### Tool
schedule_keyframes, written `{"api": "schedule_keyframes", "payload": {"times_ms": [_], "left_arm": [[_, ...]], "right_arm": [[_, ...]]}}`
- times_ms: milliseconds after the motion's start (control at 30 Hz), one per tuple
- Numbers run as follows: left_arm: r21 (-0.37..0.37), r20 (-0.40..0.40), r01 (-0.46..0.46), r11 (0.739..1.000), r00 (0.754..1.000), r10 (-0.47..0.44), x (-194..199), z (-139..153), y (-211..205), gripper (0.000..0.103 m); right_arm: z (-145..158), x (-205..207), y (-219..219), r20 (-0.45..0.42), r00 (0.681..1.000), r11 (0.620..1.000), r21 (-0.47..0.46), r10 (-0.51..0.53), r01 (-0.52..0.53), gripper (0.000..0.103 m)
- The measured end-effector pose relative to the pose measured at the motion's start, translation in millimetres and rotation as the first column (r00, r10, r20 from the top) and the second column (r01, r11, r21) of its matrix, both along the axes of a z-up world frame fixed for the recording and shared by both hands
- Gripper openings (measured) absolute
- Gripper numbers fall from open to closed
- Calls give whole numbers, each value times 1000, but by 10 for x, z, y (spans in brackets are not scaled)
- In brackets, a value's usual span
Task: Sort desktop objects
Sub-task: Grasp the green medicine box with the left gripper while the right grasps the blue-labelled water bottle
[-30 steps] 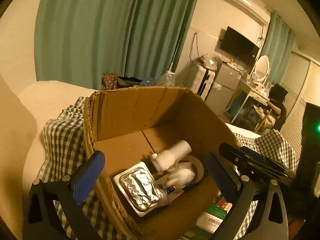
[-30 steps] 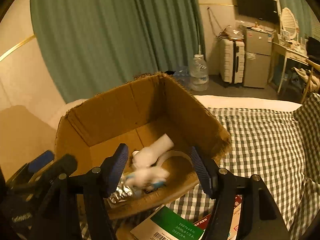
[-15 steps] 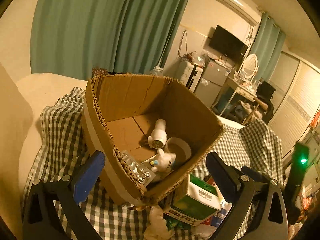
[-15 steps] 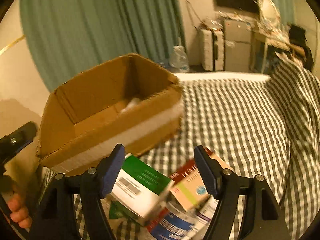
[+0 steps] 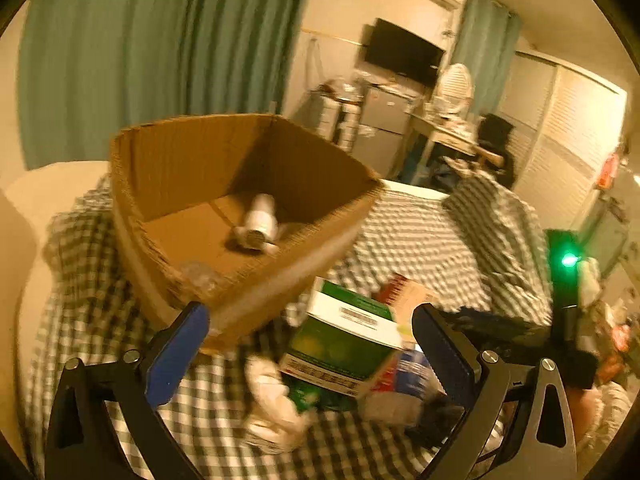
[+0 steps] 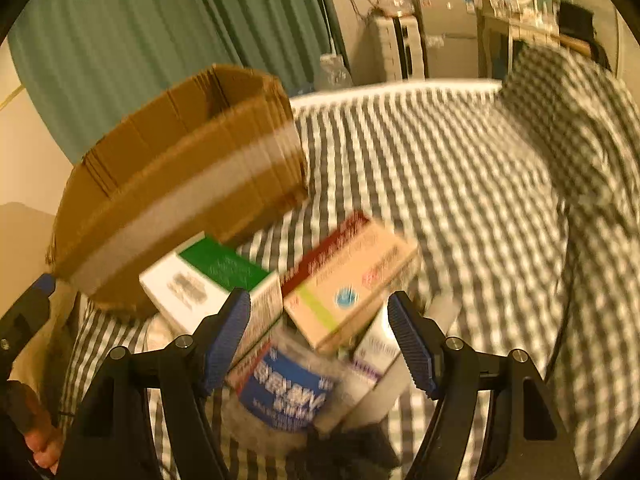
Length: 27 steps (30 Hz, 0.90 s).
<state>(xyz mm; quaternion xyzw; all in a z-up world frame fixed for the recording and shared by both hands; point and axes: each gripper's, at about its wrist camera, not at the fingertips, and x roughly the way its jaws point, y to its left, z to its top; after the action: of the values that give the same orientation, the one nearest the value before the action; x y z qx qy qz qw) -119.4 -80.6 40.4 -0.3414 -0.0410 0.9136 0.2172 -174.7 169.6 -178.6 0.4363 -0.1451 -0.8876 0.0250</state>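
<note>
- Bed: covered with a black-and-white checked cloth; it carries the box and the pile of items; both views are blurred.
- Cardboard box: open-topped, standing on the checked cloth at the left of both views; a pale tape band runs along its outer wall in the right wrist view; inside, a white bottle lies on its side on the floor of the box, with a crinkled foil pack at the near inner corner.
- Pile of items on the cloth just beside the near wall of the box: a green-and-white carton nearest the box; a tan carton with a dark red edge leaning against it on the right; a blue-labelled packet and a white tube partly beneath them; a crumpled white wad at the near left edge of the pile in the left wrist view.
- Left hand-held gripper: released, jaws wide apart, nothing between the pads; held above the near side of the pile.
- Right hand-held gripper: released, jaws spread over the cartons and packet; the pads do not press on anything.
</note>
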Motion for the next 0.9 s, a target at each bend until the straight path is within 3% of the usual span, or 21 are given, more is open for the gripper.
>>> {"api": "schedule_keyframes", "payload": {"times_ms": [233,400,567,667,900], "left_arm": [[6,4,51,999,999,-51,118,-162,75,103],[-44,31,38,998,999,-37,44,-351,222,103],[-129,16,41,991,999,-39,14,-534,392,103],[-141,2,37,989,999,-37,-14,-562,443,103],[-85,-9,38,996,999,-39,-114,-574,492,103]], "right_arm": [[-328,111,-190,100,992,997,-35,74,-71,71],[-506,39,-233,106,989,991,-105,99,-88,71],[-501,73,-230,79,986,984,-120,144,-134,69],[-468,138,-150,68,982,975,-151,174,-163,68],[-218,338,285,18,980,966,-176,197,-191,66]]}}
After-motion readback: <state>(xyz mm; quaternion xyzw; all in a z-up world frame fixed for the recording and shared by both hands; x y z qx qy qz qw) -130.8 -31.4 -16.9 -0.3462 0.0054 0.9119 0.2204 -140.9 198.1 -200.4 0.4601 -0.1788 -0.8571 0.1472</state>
